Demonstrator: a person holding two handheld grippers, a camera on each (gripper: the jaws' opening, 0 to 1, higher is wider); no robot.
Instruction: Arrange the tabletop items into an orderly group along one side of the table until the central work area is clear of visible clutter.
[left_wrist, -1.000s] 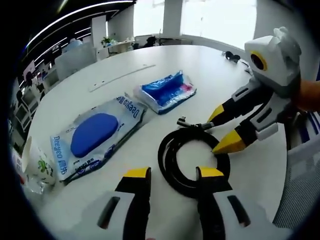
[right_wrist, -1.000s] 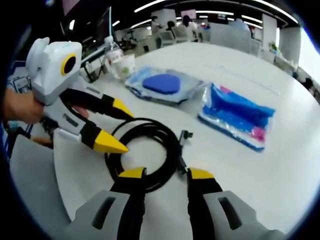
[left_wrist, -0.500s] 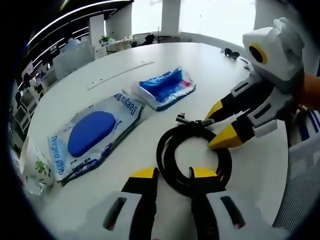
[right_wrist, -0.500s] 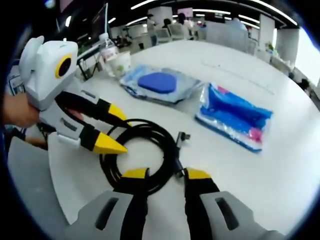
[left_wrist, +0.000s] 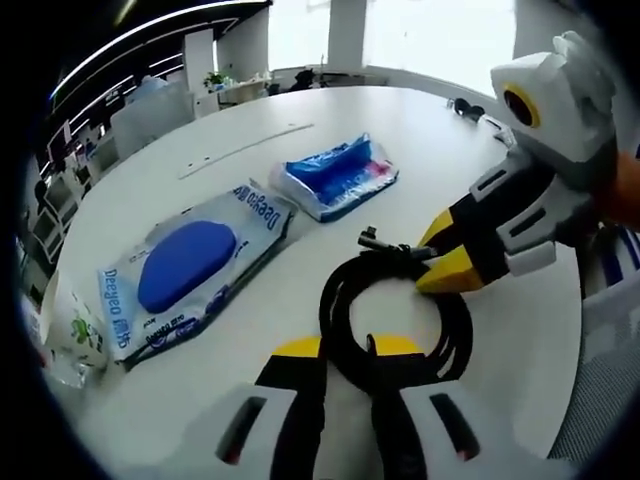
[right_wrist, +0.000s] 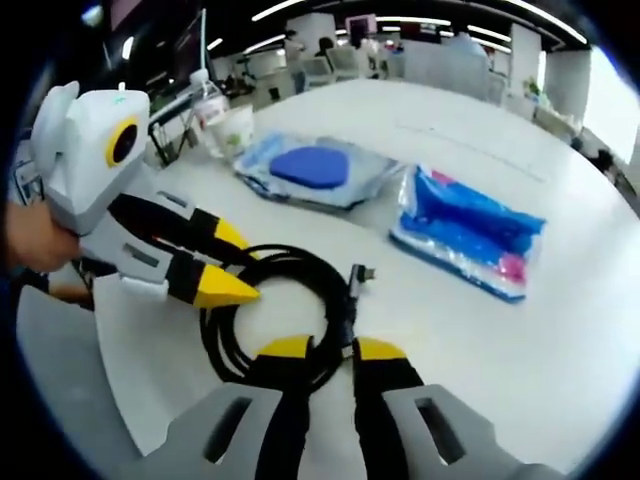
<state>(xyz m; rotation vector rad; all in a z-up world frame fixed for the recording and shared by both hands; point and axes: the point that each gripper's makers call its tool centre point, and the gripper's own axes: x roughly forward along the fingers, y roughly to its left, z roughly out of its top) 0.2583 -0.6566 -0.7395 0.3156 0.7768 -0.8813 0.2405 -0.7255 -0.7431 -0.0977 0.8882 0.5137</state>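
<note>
Narrowed since a second ago, the left tool (left_wrist: 345, 347) pinches the near loop of the coiled black cable (left_wrist: 395, 315) mid-tabletop (left_wrist: 200, 150), while in the right gripper view the right tool (right_wrist: 331, 348) pinches its opposite side, wipes pack (right_wrist: 310, 168) and blue packet (right_wrist: 468, 232) still ungrouped.

In the left gripper view, the near arc of the black cable coil (left_wrist: 395, 320) passes behind the left tool (left_wrist: 346, 347), so the strands between its tips are hidden. The paper cup (left_wrist: 72, 335) is cut off at the picture's edge. The small dark thing (left_wrist: 461, 107) at the far end of the desk (left_wrist: 330, 110) is too small to identify.

In the right gripper view, the right tool (right_wrist: 331, 349) covers the coil's near strands, and the bottle (right_wrist: 207, 97) and furniture beyond the desk are blurred. The hand (right_wrist: 30, 238) holding the left tool is cropped by the edge.
</note>
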